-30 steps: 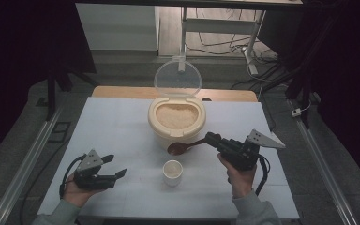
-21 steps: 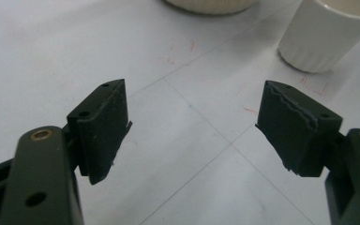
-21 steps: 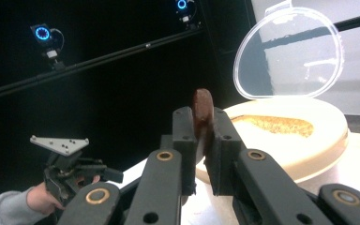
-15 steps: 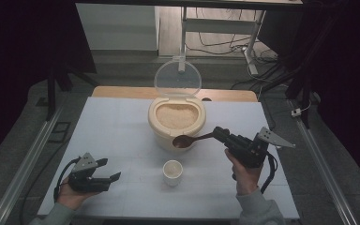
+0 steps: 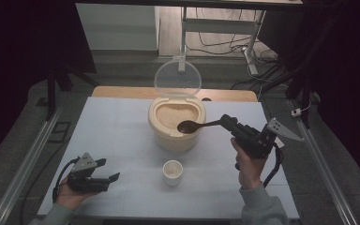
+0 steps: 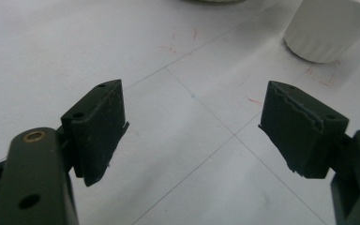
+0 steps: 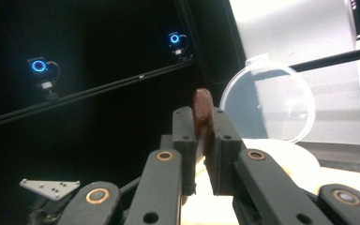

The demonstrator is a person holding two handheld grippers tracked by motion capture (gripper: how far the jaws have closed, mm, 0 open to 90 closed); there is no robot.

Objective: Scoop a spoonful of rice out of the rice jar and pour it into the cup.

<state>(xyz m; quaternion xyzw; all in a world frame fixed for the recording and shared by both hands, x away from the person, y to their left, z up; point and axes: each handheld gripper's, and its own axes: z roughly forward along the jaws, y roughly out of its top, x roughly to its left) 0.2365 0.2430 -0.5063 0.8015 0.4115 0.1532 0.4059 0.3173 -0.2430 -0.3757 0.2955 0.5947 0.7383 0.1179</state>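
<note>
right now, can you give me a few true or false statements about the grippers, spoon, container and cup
1. The right gripper clamps the brown spoon by its handle. True.
2. The spoon's bowl hangs over the small white cup. False: it is over the open grain container.
3. The left gripper is open, holding nothing. True.
4. The container's clear lid is shut. False: it stands raised.
</note>
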